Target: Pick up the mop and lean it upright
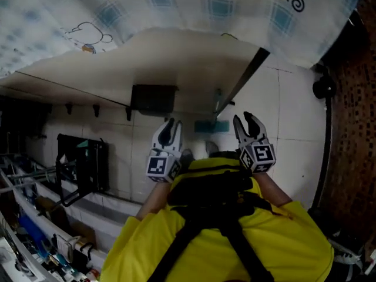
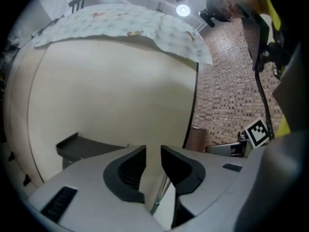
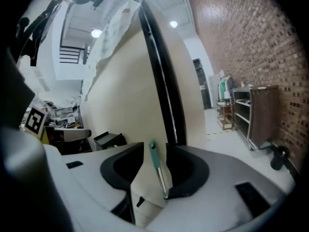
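Observation:
The mop's handle, a thin metal pole with a teal end grip (image 3: pixel 153 154), stands close against a cream panel. In the head view the teal grip (image 1: pixel 211 126) shows between my two raised grippers. My right gripper (image 3: pixel 154 148) is open, and the teal grip lies in the gap near the right jaw without being pinched. My left gripper (image 2: pixel 153 151) stands open by a narrow gap with nothing between the pads. The metal pole (image 2: pixel 159 195) shows just below that gap. In the head view the left gripper (image 1: pixel 170 125) and right gripper (image 1: pixel 245 121) point at the panel. The mop head is hidden.
A checked cloth (image 1: pixel 205 4) drapes over the top of the cream panel (image 1: pixel 176 57). A black box (image 1: pixel 154 98) is fixed to the panel, with a dark post (image 1: pixel 241 81) beside it. A brick wall (image 1: pixel 352 128) rises at the right. Cluttered racks (image 1: pixel 35 216) stand at the left.

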{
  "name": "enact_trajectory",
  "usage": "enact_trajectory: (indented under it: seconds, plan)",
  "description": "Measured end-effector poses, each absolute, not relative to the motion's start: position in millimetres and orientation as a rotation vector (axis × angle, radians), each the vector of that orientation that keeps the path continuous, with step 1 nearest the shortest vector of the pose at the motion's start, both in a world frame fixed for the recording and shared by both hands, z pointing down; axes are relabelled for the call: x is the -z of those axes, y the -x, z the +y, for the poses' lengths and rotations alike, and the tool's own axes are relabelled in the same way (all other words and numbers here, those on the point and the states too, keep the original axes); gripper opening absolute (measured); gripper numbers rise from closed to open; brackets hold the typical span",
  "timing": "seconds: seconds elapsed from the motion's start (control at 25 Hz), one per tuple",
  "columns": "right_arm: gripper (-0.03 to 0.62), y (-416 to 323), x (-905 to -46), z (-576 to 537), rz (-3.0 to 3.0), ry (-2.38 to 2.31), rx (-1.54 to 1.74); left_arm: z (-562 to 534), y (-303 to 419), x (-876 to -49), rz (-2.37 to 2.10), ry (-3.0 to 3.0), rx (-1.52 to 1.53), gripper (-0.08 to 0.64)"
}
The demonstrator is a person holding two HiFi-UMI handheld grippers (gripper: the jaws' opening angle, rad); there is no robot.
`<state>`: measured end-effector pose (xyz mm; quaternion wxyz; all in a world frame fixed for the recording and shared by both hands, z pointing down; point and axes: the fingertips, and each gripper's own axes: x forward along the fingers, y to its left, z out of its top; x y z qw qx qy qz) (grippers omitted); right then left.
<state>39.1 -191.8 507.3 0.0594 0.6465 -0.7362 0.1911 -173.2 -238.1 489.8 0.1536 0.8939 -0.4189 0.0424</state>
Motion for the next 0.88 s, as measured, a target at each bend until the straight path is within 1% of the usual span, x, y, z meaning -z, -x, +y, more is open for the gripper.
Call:
enact_trajectory:
  seconds: [0.04,0.2,0.28,0.56,0.6,0.64,0.88]
  plan:
    - [0.152,-40.8,-507.4,-183.1,-2.2,-1.998,-0.603,-239.9,163.6,-493.1,-1.14,-2.581,-0.152,0.122]
    - [0.152,-45.7,-501.6,-159.5,-2.128,-2.092,-0.625,-247.5,126.3,-524.9,-0.971,-2.611,-0.261,0.133]
    - [0.152,-50.1,-502.4,-155.9,-2.093,-2.131,-0.638,-252.2,105.8,-552.2,-0.911,-2.601,-0.311,0.212]
    - [0.153,-61.2,-504.1,-134.5,-2.02,-2.213,-0.65,-268.8,33.6,-615.9,-0.821,-2.606,-0.409,0.212]
    - [0.152,-62.6,-506.2,-129.2,-2.012,-2.213,-0.655,-271.7,24.6,-623.7,-0.826,-2.612,-0.423,0.203]
    - [0.152,-63.8,-508.1,-123.3,-2.003,-2.212,-0.665,-274.7,16.0,-630.6,-0.834,-2.62,-0.434,0.176]
    - [0.152,-79.4,-506.4,-95.3,-1.956,-2.236,-0.715,-292.0,-15.7,-650.2,-0.959,-2.63,-0.464,0.171]
